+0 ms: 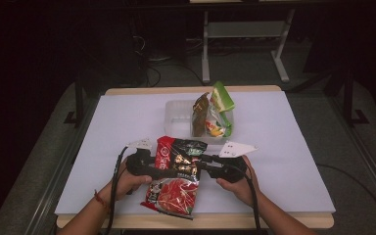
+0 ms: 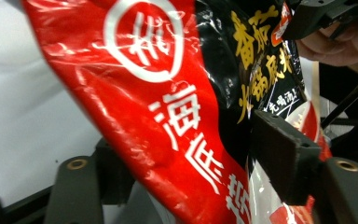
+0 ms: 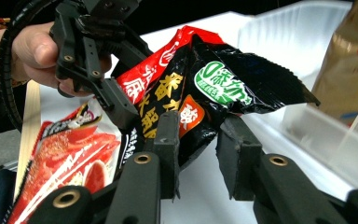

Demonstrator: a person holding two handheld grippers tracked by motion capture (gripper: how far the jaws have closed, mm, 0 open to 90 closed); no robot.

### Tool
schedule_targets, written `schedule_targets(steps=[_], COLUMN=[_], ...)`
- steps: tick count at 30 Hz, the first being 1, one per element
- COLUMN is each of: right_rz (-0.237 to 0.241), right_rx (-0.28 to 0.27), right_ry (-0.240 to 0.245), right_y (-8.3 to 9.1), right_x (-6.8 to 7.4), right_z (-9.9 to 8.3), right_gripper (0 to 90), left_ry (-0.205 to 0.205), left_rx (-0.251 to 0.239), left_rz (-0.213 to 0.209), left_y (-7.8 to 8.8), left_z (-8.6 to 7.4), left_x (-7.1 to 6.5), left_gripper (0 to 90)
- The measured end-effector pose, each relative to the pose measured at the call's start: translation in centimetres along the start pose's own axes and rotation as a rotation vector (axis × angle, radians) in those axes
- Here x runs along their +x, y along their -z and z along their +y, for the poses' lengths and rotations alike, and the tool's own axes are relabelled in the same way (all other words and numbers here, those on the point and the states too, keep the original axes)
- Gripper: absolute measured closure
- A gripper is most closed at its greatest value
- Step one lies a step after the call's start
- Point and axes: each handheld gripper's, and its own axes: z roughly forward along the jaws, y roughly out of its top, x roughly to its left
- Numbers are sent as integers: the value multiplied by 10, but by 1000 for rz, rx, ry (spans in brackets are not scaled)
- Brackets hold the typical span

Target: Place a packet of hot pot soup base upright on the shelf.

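Two grippers met on one red-and-black packet [image 1: 176,176] at the lower centre of the high view, above the near edge of the table [image 1: 284,147]. Its long axis ran near to far, and it lay crosswise between the grippers, equally near to both.

Left gripper [image 1: 144,164]: it came in from the frame's left at the packet's upper half. In the left gripper view the packet [image 2: 168,116] passed between the jaws; the right pad [image 2: 284,154] lay against the film, the left one was hidden behind it. Whether the grip was clenched could not be told.

Right gripper [image 1: 213,166]: it came in from the frame's right. In the right gripper view its jaws pinched the packet's [image 3: 205,93] black upper part, grasping it.

Farther off, at the frame's centre, a clear tray [image 1: 176,115] held a brown packet [image 1: 200,115] and a green packet [image 1: 221,105], both upright; the tray lay up-frame of both grippers.
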Motion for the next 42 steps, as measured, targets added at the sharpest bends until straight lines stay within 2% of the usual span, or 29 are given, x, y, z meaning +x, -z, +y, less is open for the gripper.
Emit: schedule_targets(steps=[8, 12, 17, 22, 30, 35, 36, 38, 40, 42], right_rz=[-25, -49, -53, -48, -61, -59, -60, -63, -80, -87], right_rx=[-56, -76, -88, -93, -88, -82, -75, -56, -39, -42], right_ry=[28, 50, 65, 68, 86, 81, 91, 113, 149, 160], right_y=[11, 17, 21, 21, 22, 22, 23, 25, 29, 37], right_x=[0, 3, 5, 4, 5, 5, 5, 7, 9, 9], right_z=[10, 16, 19, 19, 21, 22, 23, 25, 26, 27], right_gripper=[757, 749, 762, 770, 761, 675, 651, 542, 479, 424], left_ry=[-7, -31, -45, -57, -49, -61, -67, -68, -60, -59], left_rx=[-112, -165, -184, -184, -185, -214, -219, -223, -231, -235], left_rz=[-15, -6, 21, 62, 41, 30, 26, 22, 17, 12], left_y=[15, 19, 19, 15, 15, 18, 18, 18, 19, 20], left_z=[4, 5, 5, 5, 6, 6, 6, 4, 2, 1], left_x=[-6, -16, -22, -24, -23, -27, -27, -28, -27, -27], left_gripper=[620, 689, 693, 628, 637, 706, 712, 718, 724, 726])
